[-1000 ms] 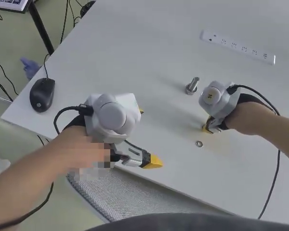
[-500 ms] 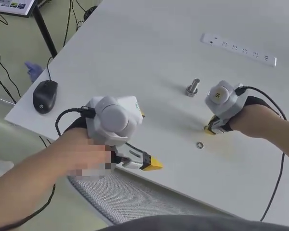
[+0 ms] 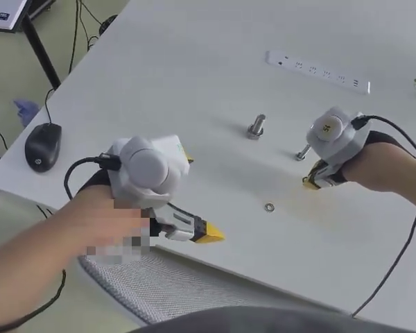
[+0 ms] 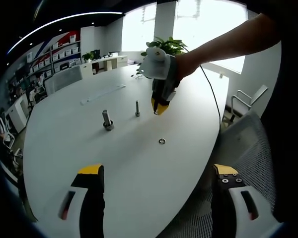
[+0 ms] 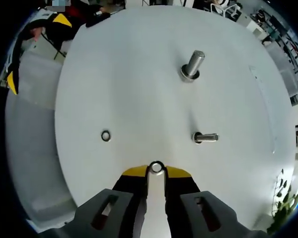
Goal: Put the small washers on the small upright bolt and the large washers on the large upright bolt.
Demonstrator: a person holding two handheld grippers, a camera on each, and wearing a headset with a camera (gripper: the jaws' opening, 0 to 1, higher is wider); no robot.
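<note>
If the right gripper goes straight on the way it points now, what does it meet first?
Likely bare table. In the right gripper view the right gripper, shut on a washer, aims between the loose washer and the small bolt, hitting neither; depth is hard to judge.

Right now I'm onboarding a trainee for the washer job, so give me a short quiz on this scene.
1. True or false: the left gripper has its jaws shut.
2. Where does the loose washer lie? A) between the left gripper's jaws; B) flat on the table, apart from the large bolt and the small bolt; C) over the small bolt.
3. Fill in: the right gripper pinches a ____ at its tips.
Key: 1 false, the jaws stand wide apart; 2 B; 3 washer.
</note>
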